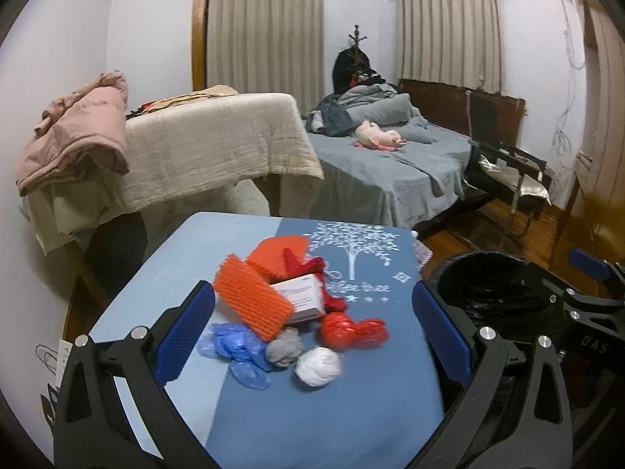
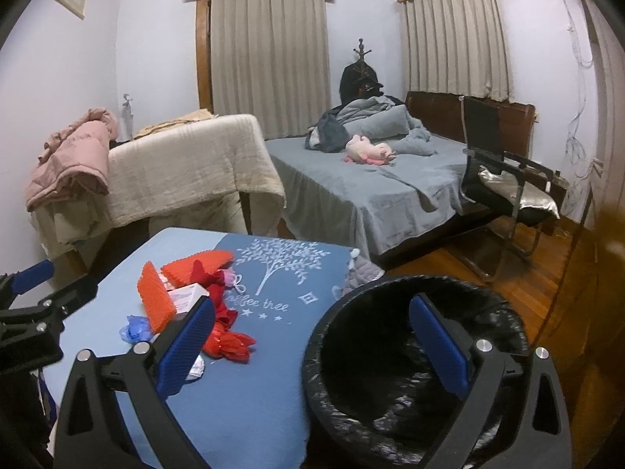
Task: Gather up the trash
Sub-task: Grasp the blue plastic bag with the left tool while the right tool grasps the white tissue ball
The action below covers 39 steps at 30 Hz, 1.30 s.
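Left tool (image 1: 312, 336) spread wide and empty, trash pile (image 1: 289, 312) dead ahead between its fingers; right tool (image 2: 312, 348), also spread, hangs over the bin (image 2: 390, 410).

Between the left fingers (image 1: 183, 336), whose blue pads look ribbed and matt, lie spiky orange plastic mesh (image 1: 252, 301), a smooth paper carton (image 1: 300, 299), glossy red wrappers (image 1: 351, 330) and crumpled white tissue (image 1: 317, 366) on the soft cloth tabletop (image 1: 312, 422). Right of them, a shiny black plastic bin liner (image 1: 488, 297).
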Each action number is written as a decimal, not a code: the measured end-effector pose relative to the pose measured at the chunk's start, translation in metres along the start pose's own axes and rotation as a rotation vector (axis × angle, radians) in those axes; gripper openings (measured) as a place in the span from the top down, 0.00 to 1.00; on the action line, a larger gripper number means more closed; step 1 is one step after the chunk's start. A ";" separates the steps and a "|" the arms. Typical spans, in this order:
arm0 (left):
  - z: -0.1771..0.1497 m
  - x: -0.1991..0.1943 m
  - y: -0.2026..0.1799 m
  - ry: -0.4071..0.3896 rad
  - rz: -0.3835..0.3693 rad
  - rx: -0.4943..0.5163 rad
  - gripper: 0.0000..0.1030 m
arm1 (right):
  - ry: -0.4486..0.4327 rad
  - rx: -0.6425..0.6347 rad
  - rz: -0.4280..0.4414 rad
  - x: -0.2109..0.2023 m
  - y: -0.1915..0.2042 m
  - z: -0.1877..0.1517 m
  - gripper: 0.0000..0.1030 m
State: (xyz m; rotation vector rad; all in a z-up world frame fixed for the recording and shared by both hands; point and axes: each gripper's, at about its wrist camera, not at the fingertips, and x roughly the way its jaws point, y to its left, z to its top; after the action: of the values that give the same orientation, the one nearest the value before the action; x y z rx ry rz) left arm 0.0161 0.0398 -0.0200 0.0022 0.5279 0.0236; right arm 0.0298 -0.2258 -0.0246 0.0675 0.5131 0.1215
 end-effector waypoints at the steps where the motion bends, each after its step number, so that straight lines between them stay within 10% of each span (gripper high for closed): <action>1: -0.003 0.004 0.007 0.000 0.003 -0.011 0.05 | -0.001 -0.007 0.003 0.006 0.004 -0.003 0.06; 12: -0.038 0.055 0.082 0.070 0.150 -0.059 0.05 | 0.068 -0.041 0.094 0.068 0.053 -0.038 0.06; 29: -0.087 0.107 0.127 0.212 0.153 -0.029 0.05 | 0.244 -0.144 0.205 0.136 0.134 -0.098 0.21; 39: -0.094 0.119 0.133 0.245 0.140 -0.044 0.07 | 0.323 -0.202 0.353 0.148 0.157 -0.111 0.59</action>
State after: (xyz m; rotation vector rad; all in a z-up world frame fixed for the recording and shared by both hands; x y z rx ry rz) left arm 0.0682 0.1752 -0.1603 -0.0073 0.7713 0.1740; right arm 0.0876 -0.0471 -0.1784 -0.0613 0.8058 0.5344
